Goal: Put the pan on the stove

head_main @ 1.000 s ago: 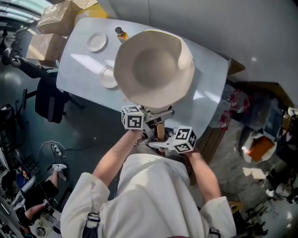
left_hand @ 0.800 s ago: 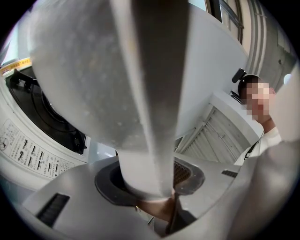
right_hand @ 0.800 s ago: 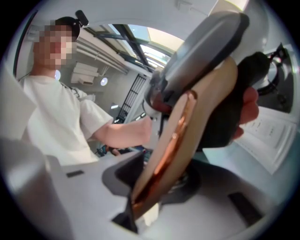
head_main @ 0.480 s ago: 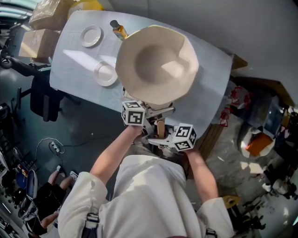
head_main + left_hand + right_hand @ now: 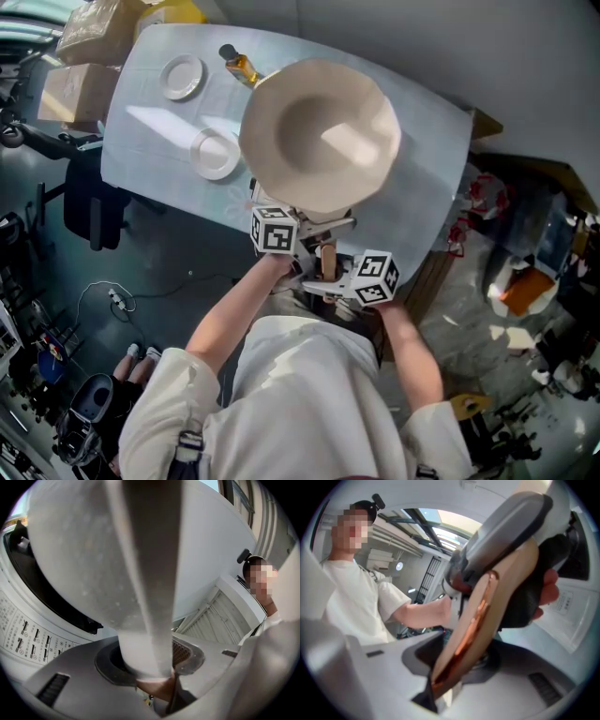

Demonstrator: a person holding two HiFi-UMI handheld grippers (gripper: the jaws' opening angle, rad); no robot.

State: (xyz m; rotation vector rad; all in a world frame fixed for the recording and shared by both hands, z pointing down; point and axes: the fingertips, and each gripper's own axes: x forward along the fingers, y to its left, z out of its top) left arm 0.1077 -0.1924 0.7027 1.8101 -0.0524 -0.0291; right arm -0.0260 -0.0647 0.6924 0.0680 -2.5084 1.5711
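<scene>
Where closed on the handle (image 5: 326,258), grip as a pair. Left tongs (image 5: 314,225) pinched on its pale neck just under the bowl; right tongs (image 5: 323,283) clamped on the wooden end with the copper strip, nearer the body. Carry the pan (image 5: 319,131) in the air, bowl up, well above the worktop (image 5: 141,122). Looks stiff and fairly heavy, apt to tip forward on so long a lever. Best taken at the neck, close to the bowl, with the second grip steadying the wooden end. Probably too smooth to hold by the rim. Below, on the worktop: a plate (image 5: 182,77), a second plate (image 5: 215,154), a bottle (image 5: 239,64). No stove in the head view, possibly hidden under the bowl.
</scene>
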